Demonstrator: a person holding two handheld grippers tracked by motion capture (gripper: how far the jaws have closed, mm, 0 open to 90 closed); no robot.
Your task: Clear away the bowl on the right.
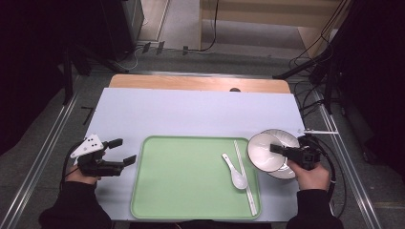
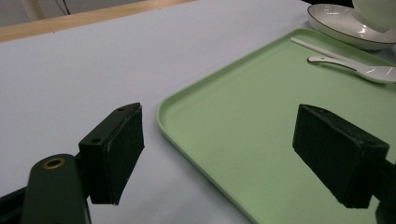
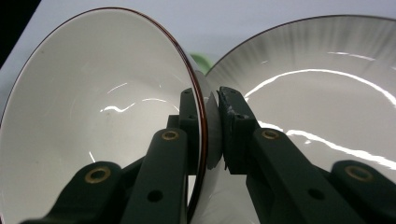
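My right gripper [image 1: 276, 149] is shut on the rim of a white bowl [image 1: 263, 151], which tilts up above a white plate [image 1: 285, 156] at the tray's right edge. In the right gripper view the jaws pinch the bowl [image 3: 93, 102] wall, one inside and one outside, with the plate [image 3: 322, 79] behind. A green tray [image 1: 186, 176] holds a white spoon [image 1: 235, 171] and white chopsticks [image 1: 244, 174] on its right side. My left gripper [image 1: 122, 151] rests open on the table left of the tray, nothing between its pads [image 2: 114, 149]; the tray [image 2: 261, 126] corner lies ahead.
A pale sheet [image 1: 191, 112] covers the table, with a wooden strip [image 1: 198, 83] along the far edge. Cables and dark stands sit on the floor beyond and to the right. The spoon [image 2: 369, 71] and chopsticks [image 2: 317, 49] lie far across the tray.
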